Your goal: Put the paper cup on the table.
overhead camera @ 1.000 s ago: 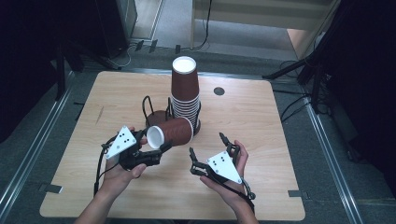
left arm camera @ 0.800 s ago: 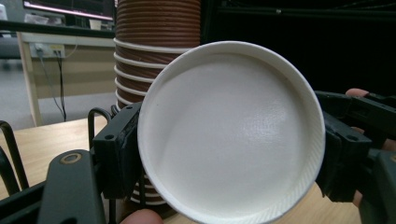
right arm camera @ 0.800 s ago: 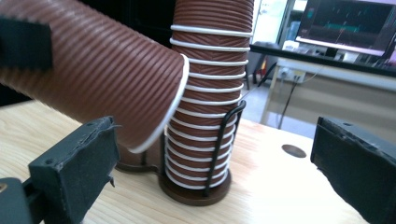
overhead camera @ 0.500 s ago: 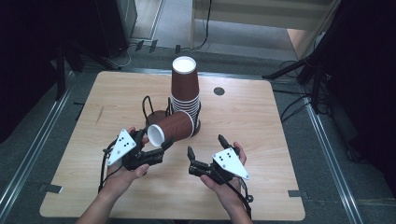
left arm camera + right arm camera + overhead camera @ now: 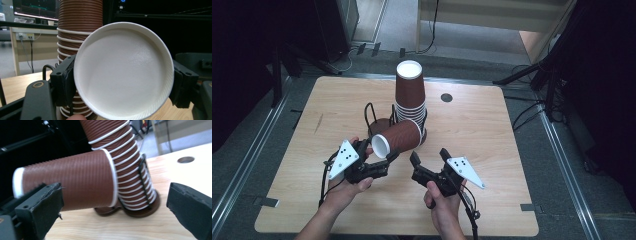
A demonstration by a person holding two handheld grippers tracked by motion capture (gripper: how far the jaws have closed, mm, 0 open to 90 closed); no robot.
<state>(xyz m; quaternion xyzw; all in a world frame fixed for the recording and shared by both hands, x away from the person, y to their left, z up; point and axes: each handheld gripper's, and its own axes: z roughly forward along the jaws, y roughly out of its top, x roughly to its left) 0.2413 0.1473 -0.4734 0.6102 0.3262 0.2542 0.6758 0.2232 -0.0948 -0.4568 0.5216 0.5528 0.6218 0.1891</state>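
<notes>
A brown ribbed paper cup (image 5: 398, 139) lies on its side above the table, its white base (image 5: 123, 70) facing my left gripper (image 5: 379, 154). That gripper (image 5: 123, 82) is shut on the cup's base end, one pad on each side. The cup's wide rim (image 5: 111, 180) rests against a tall stack of upturned brown cups (image 5: 410, 97) standing in a black wire holder (image 5: 145, 185). My right gripper (image 5: 429, 157) hovers open just right of the held cup, jaws pointing toward it. In the right gripper view its jaws stand wide apart, the gripper (image 5: 113, 205) empty, with the cup and stack beyond.
An empty black wire loop (image 5: 372, 116) and its round brown base stand left of the stack. A small round hole (image 5: 446, 97) is in the wooden table (image 5: 492, 135) at the back right. Dark stands and cables surround the table.
The right gripper has turned slightly, swinging its open jaws a little nearer the held cup. The left gripper and its cup have hardly moved.
</notes>
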